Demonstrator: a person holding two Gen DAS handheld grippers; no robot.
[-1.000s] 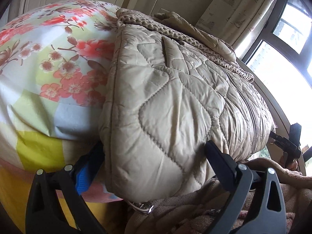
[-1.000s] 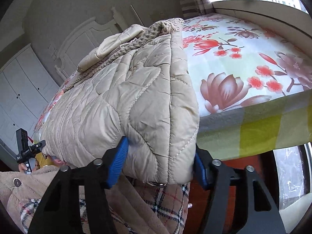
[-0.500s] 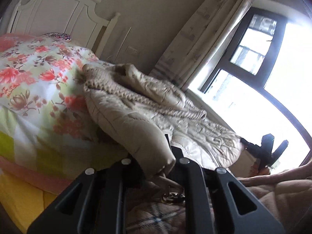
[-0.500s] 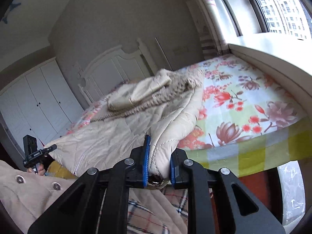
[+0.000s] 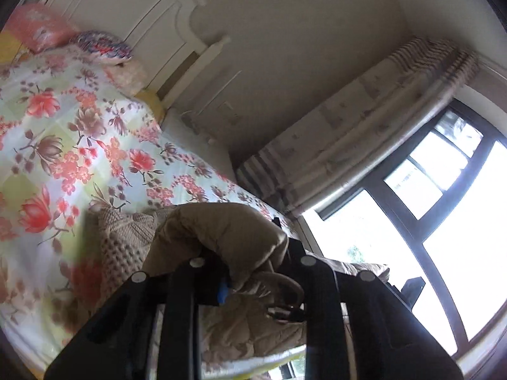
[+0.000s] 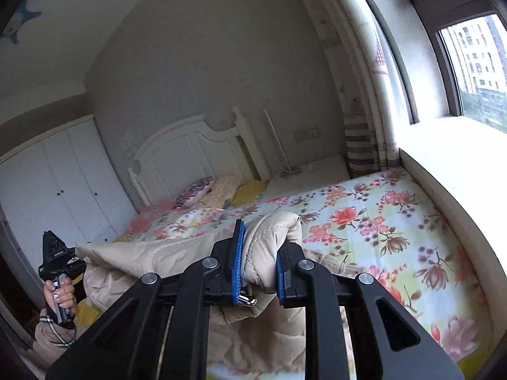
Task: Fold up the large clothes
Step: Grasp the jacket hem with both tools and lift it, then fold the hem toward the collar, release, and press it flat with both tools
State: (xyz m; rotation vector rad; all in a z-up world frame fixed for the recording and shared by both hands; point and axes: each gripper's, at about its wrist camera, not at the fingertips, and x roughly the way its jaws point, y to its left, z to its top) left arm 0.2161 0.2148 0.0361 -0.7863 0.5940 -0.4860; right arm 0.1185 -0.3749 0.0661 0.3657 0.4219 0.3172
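A beige quilted jacket (image 5: 221,231) with a knitted collar (image 5: 123,240) hangs lifted over the floral bed (image 5: 79,145). My left gripper (image 5: 253,262) pinches a bunched corner of its hem; its jaws are opening slightly, with the fabric still pressed between the pads and a metal ring dangling below. In the right wrist view, my right gripper (image 6: 263,247) is shut on the other hem corner of the jacket (image 6: 152,259), blue pads squeezing the padding. The hem stretches left toward the left gripper (image 6: 54,253), held in a hand (image 6: 60,297).
Pillows (image 6: 196,190) lie by the white headboard (image 6: 190,152). A white wardrobe (image 6: 57,183) stands at the left, a curtain (image 5: 348,145) and window (image 5: 443,205) to the right. A wide sill (image 6: 450,171) borders the bed sheet (image 6: 380,221).
Both grippers closed on the jacket's hem corners and rose together, lifting the hem up off the bed edge. The views now look across the bed toward the headboard.
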